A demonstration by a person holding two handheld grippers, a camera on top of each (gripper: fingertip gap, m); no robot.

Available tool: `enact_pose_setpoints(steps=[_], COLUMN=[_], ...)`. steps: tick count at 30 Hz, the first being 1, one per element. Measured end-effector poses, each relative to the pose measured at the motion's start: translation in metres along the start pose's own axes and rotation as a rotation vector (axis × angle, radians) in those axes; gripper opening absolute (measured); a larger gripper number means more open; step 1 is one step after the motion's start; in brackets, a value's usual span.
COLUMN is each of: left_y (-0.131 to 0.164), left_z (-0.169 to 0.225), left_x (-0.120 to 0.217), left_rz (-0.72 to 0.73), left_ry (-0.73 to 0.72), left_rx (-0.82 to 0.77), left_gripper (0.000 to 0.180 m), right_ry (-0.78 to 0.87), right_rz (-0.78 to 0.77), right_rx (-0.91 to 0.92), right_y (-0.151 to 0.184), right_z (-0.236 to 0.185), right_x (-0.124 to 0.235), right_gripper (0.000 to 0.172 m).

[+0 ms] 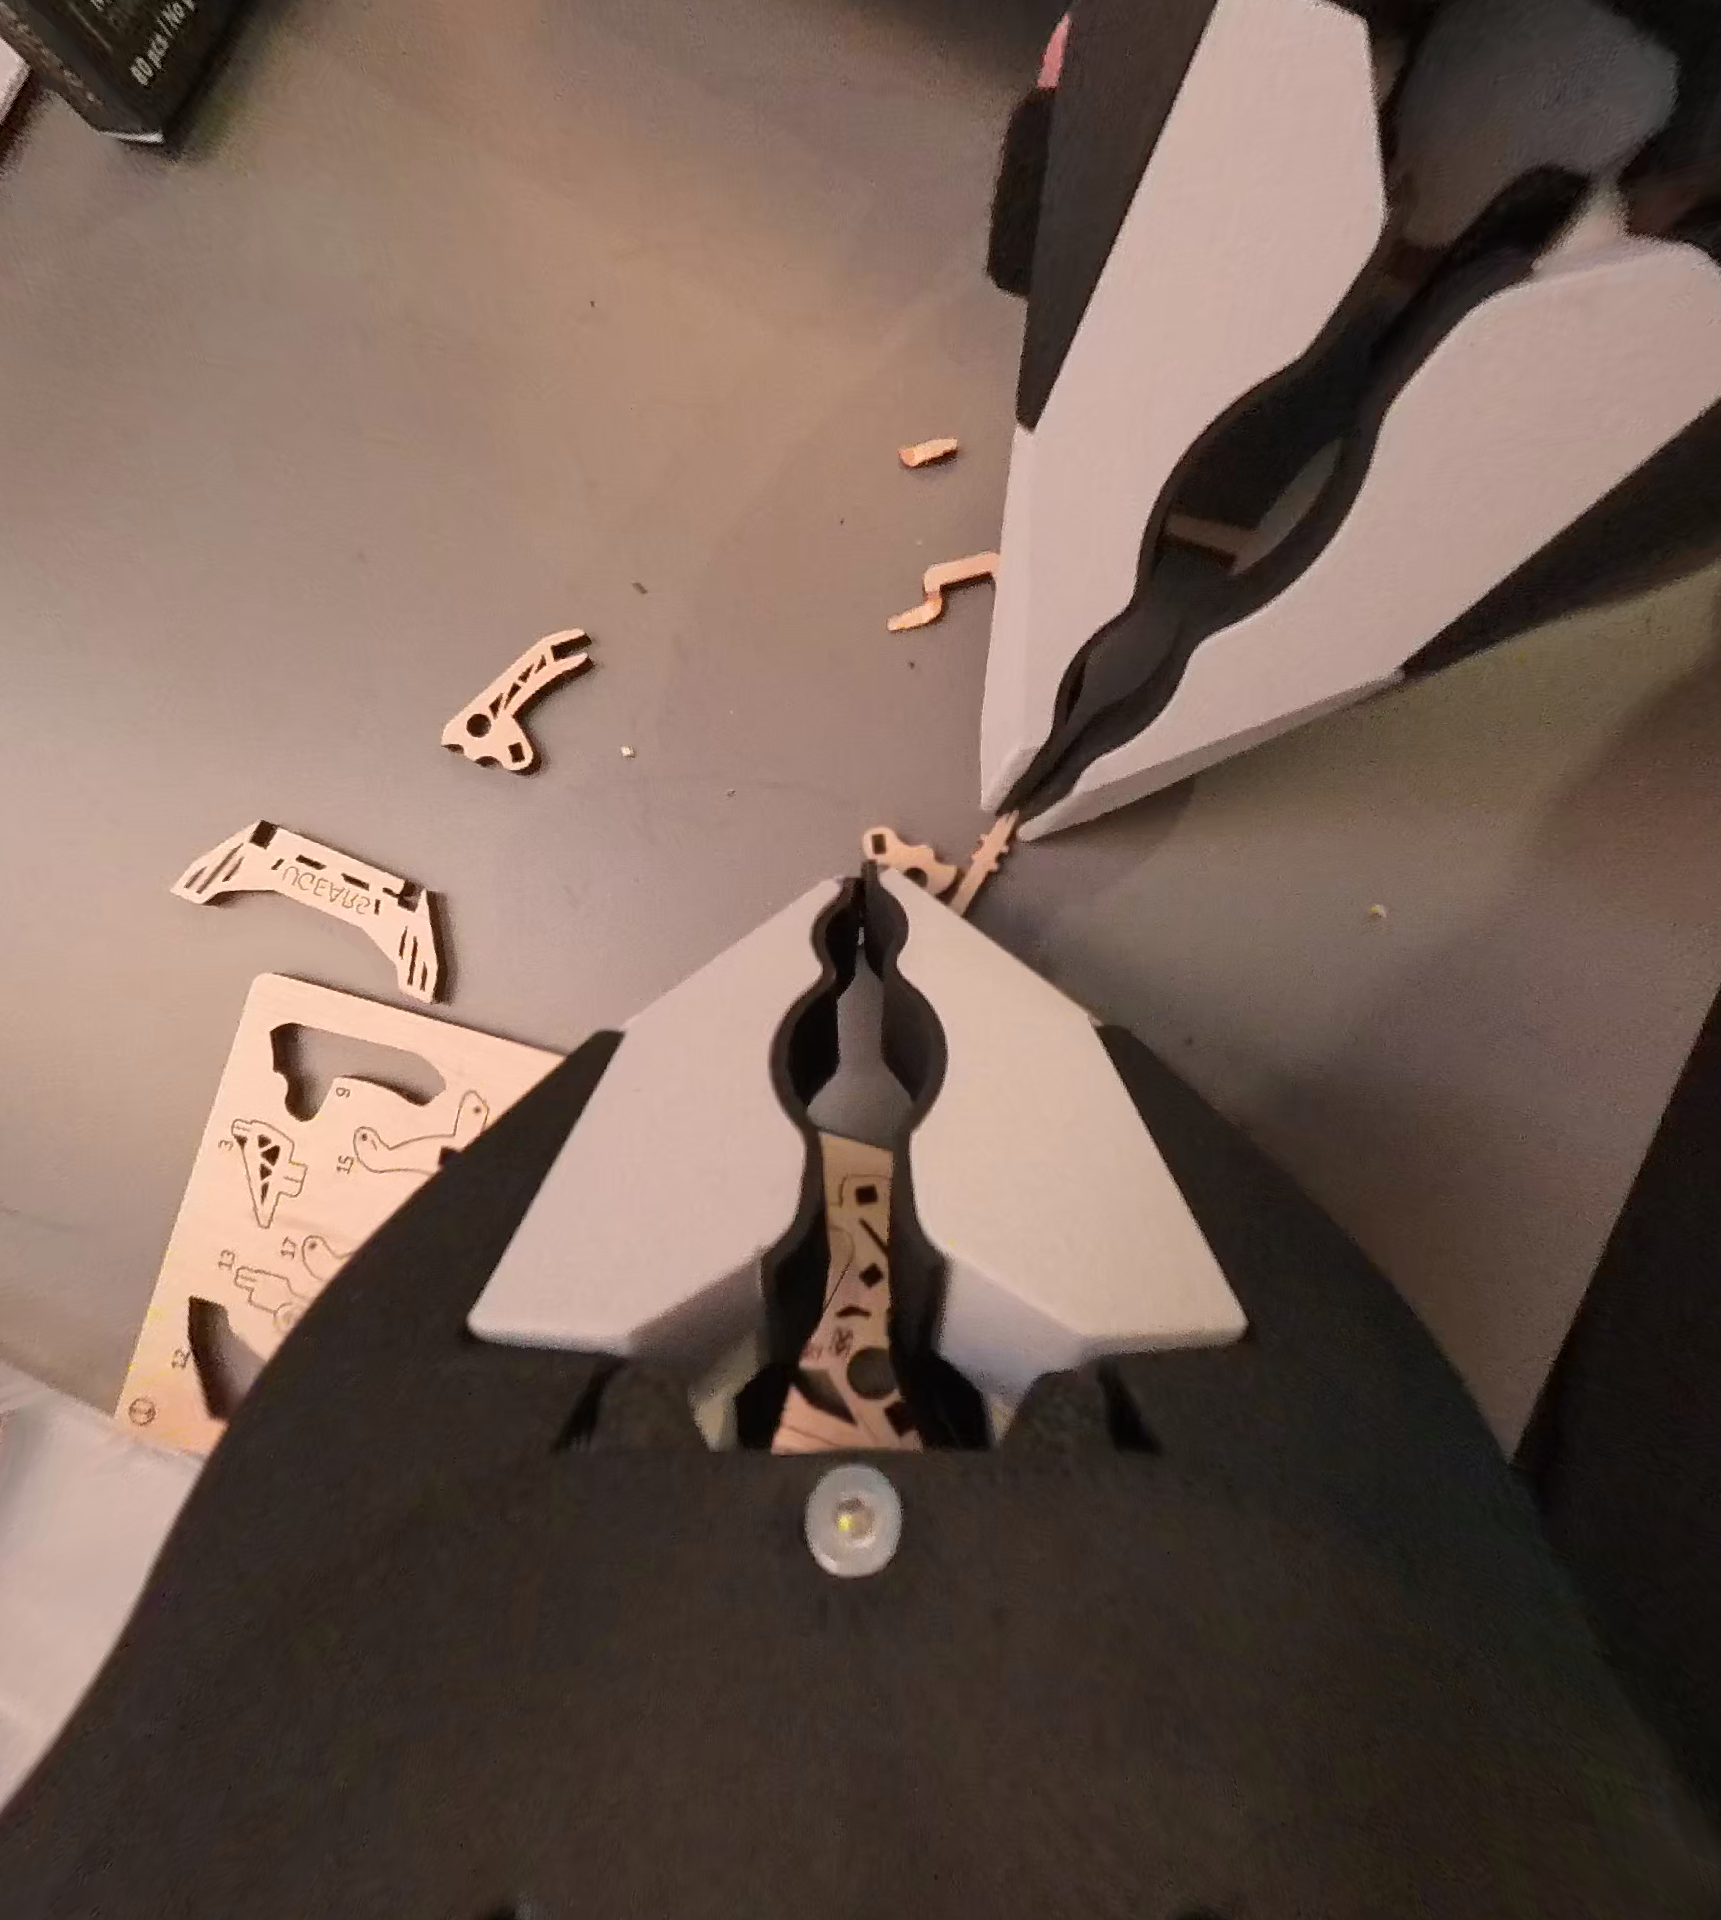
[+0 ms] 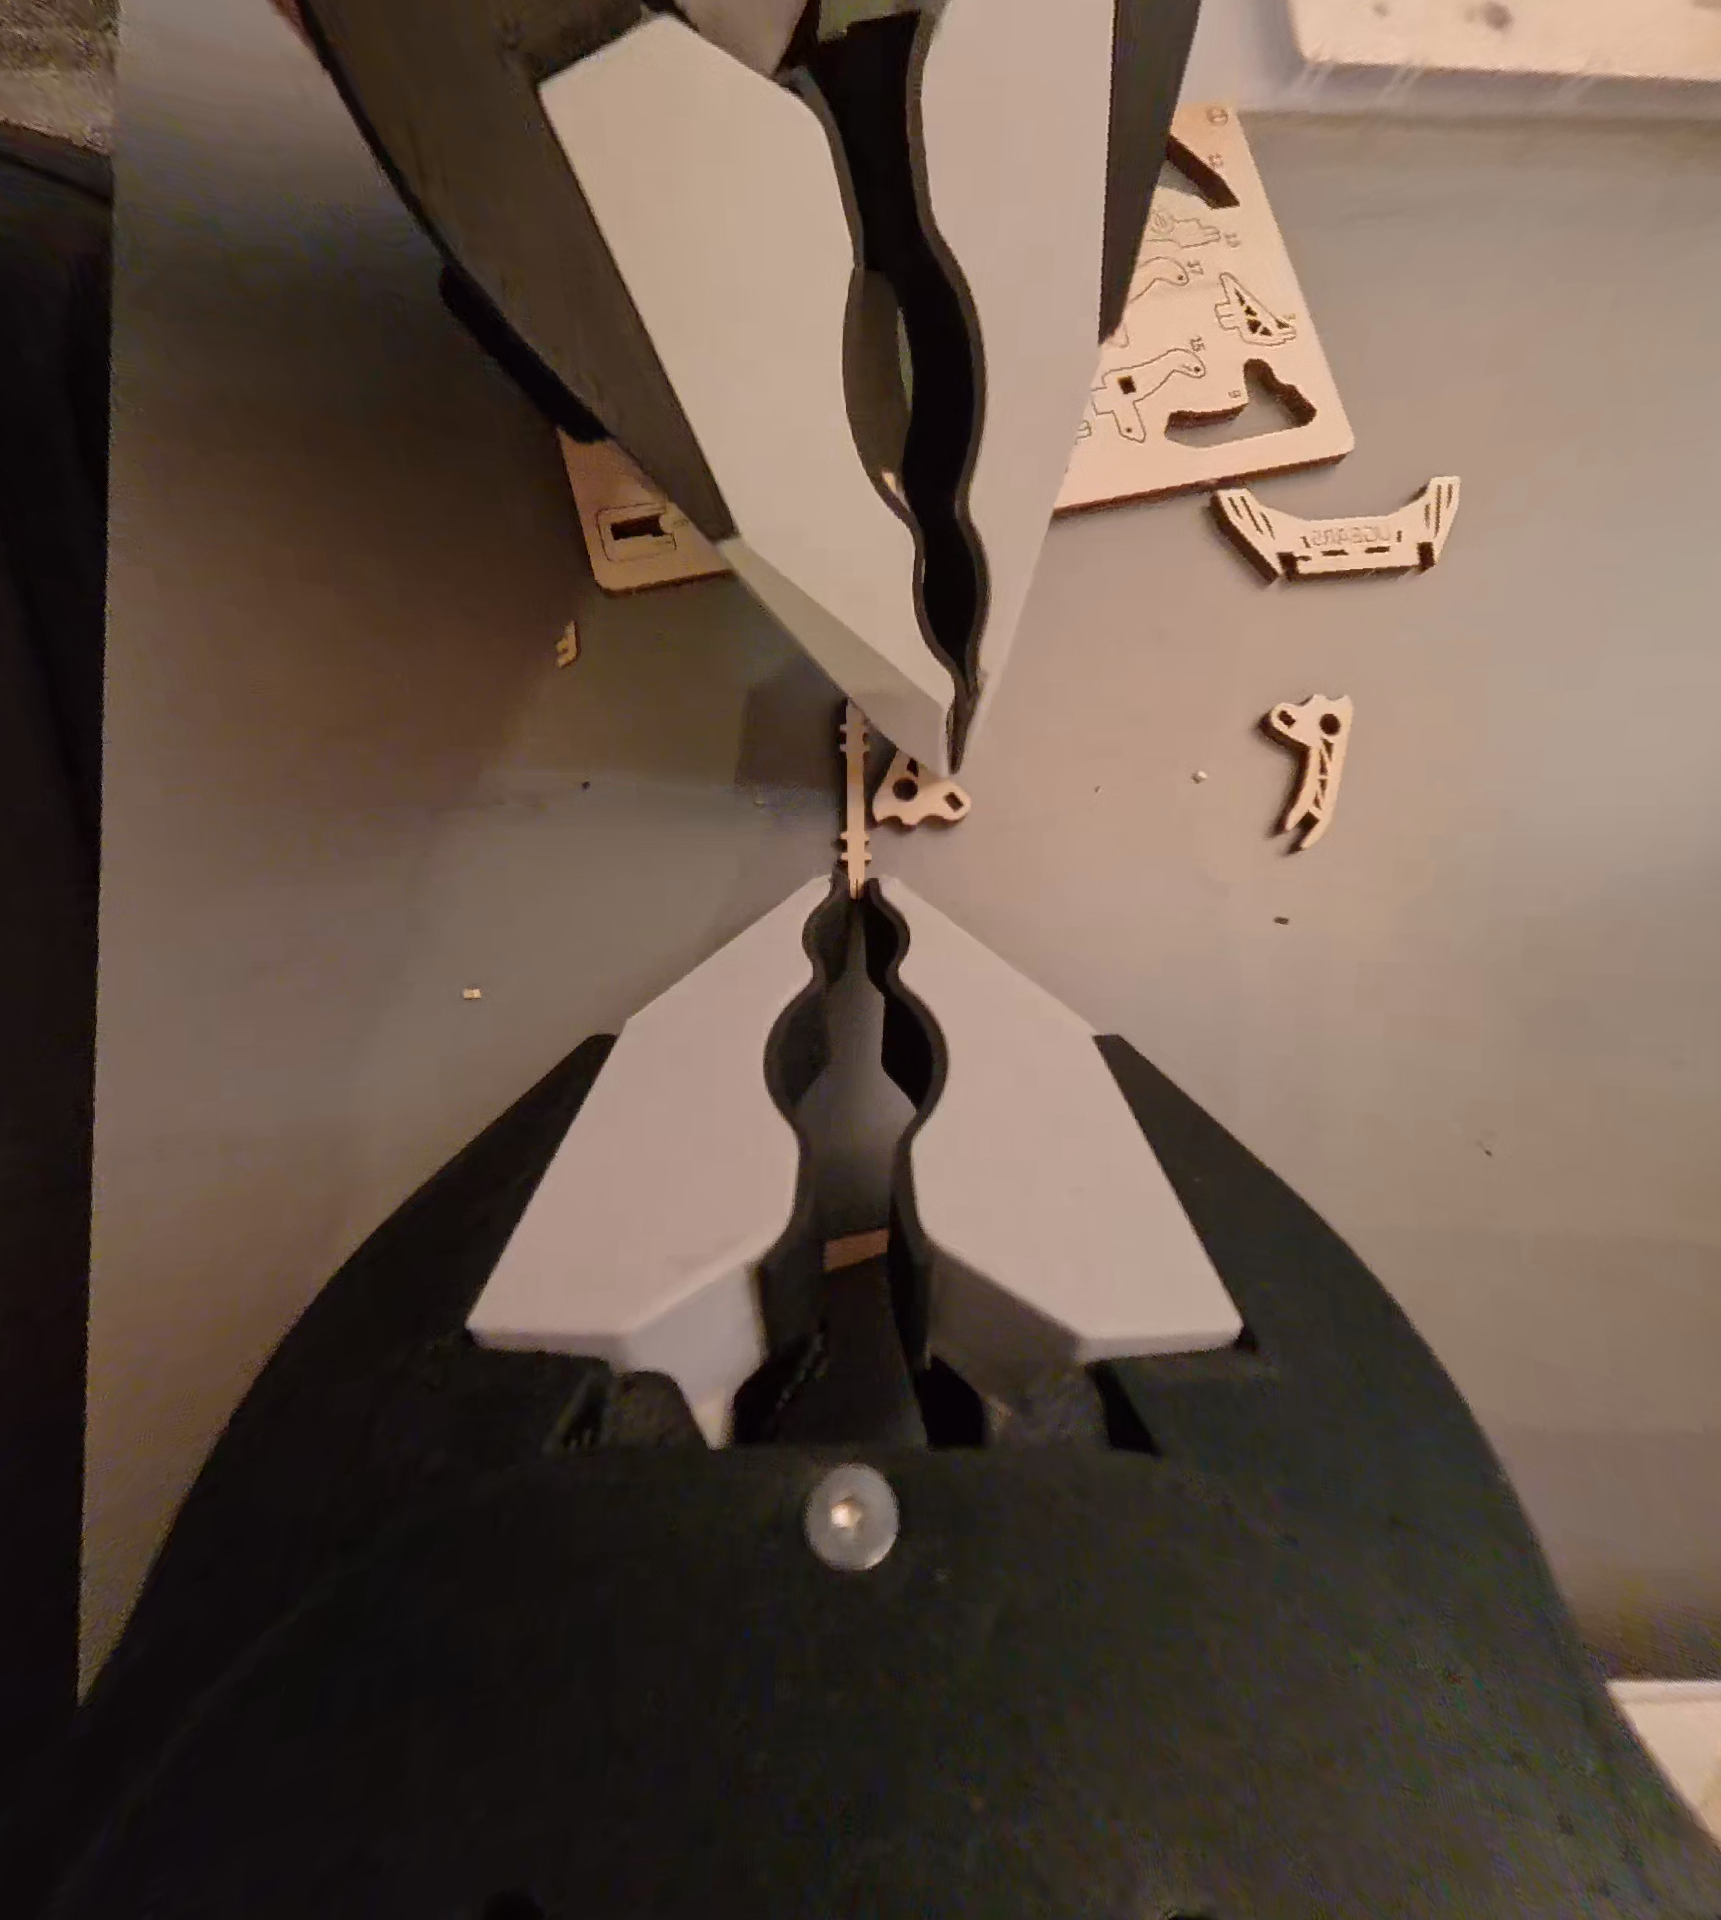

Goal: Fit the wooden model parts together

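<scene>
My right gripper (image 2: 856,896) is shut on the near end of a thin notched wooden stick (image 2: 855,805), which points away from it low over the grey table (image 2: 1355,1039). In the left wrist view the right gripper (image 1: 1017,821) comes in from the upper right with the stick (image 1: 986,862). My left gripper (image 1: 861,883) is shut, and its tips rest at the edge of a small flat wooden part with a hole (image 1: 904,855) lying beside the stick. In the right wrist view the left gripper (image 2: 960,753) comes down from above onto that part (image 2: 923,802).
A curved wooden part (image 1: 518,707), a bridge-shaped part (image 1: 316,894) and a punched-out wooden sheet (image 1: 316,1195) lie to my left gripper's left. Small wooden scraps (image 1: 944,592) lie farther off. A black box (image 1: 139,62) stands at the far left corner. Less than 4 cm separates the two grippers' tips.
</scene>
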State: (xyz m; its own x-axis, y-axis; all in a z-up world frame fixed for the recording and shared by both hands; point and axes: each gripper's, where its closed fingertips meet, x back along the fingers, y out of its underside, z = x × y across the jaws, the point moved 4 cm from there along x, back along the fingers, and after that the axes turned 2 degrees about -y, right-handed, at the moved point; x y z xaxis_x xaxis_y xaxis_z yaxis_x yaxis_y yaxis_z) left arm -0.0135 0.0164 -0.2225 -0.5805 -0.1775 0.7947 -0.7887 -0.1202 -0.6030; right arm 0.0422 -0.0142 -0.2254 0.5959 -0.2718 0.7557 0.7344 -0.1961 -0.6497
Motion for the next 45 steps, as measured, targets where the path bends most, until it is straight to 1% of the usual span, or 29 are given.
enact_pose_setpoints(steps=[3, 4, 7, 13, 14, 17, 18, 20, 24, 27, 28, 29, 33, 36, 38, 41, 45], left_y=[0.003, 0.003, 0.003, 0.015, 0.02, 0.022, 0.023, 0.024, 0.009, 0.011, 0.011, 0.006, -0.017, -0.027, -0.025, -0.019, -0.02], left_z=[-0.001, -0.005, -0.006, -0.005, -0.004, 0.003, 0.003, 0.0, -0.007, -0.001, -0.002, -0.003, 0.0, 0.012, 0.016, 0.021, 0.025], left_x=[0.003, 0.005, 0.011, 0.011, 0.011, 0.014, 0.016, 0.018, 0.021, 0.011, 0.009, 0.011, 0.027, 0.033, 0.034, 0.029, 0.031], left_rz=[-0.013, -0.006, 0.018, -0.013, -0.052, -0.07, -0.064, -0.064, 0.036, 0.001, 0.001, 0.033, 0.162, 0.215, 0.196, 0.14, 0.161], left_ry=[0.019, -0.006, 0.01, 0.043, 0.045, 0.095, 0.089, 0.075, 0.006, 0.017, -0.007, -0.024, 0.025, 0.078, 0.065, 0.015, -0.007], left_rx=[0.008, 0.002, 0.004, 0.028, 0.007, -0.039, -0.076, -0.068, -0.041, -0.065, -0.075, -0.078, -0.044, -0.061, -0.111, -0.203, -0.211], left_gripper=[0.0, 0.0, 0.0, 0.0, 0.0, 0.0, 0.0, 0.0, 0.0, 0.0, 0.001, 0.002, 0.007, 0.019, 0.02, 0.012, 0.005], right_ry=[-0.03, -0.041, -0.051, -0.045, -0.046, -0.056, -0.059, -0.057, -0.048, -0.031, -0.024, -0.019, -0.007, -0.013, -0.018, -0.037, -0.028], right_rz=[-0.01, -0.016, -0.02, -0.032, -0.031, -0.021, -0.021, -0.02, -0.009, -0.004, -0.001, 0.001, 0.005, 0.015, 0.028, 0.052, 0.057], right_rx=[-0.001, 0.001, 0.006, 0.022, 0.021, 0.019, 0.022, 0.025, 0.009, -0.005, -0.006, -0.003, 0.023, 0.037, 0.041, 0.038, 0.05], right_y=[0.001, 0.002, 0.003, 0.006, 0.006, 0.006, 0.006, 0.007, 0.011, 0.012, 0.012, 0.011, 0.003, -0.005, -0.01, -0.018, -0.023], right_z=[-0.003, -0.004, -0.004, -0.004, -0.004, -0.005, -0.006, -0.008, -0.008, -0.005, -0.003, -0.002, 0.002, 0.004, 0.005, 0.003, 0.004], right_x=[0.002, 0.002, 0.005, 0.011, 0.013, 0.016, 0.017, 0.02, 0.025, 0.026, 0.027, 0.028, 0.033, 0.035, 0.037, 0.042, 0.047], right_gripper=[0.0, 0.0, 0.0, 0.0, 0.0, 0.0, 0.0, 0.0, 0.0, 0.0, 0.0, 0.0, 0.0, 0.0, 0.0, 0.0, 0.0])
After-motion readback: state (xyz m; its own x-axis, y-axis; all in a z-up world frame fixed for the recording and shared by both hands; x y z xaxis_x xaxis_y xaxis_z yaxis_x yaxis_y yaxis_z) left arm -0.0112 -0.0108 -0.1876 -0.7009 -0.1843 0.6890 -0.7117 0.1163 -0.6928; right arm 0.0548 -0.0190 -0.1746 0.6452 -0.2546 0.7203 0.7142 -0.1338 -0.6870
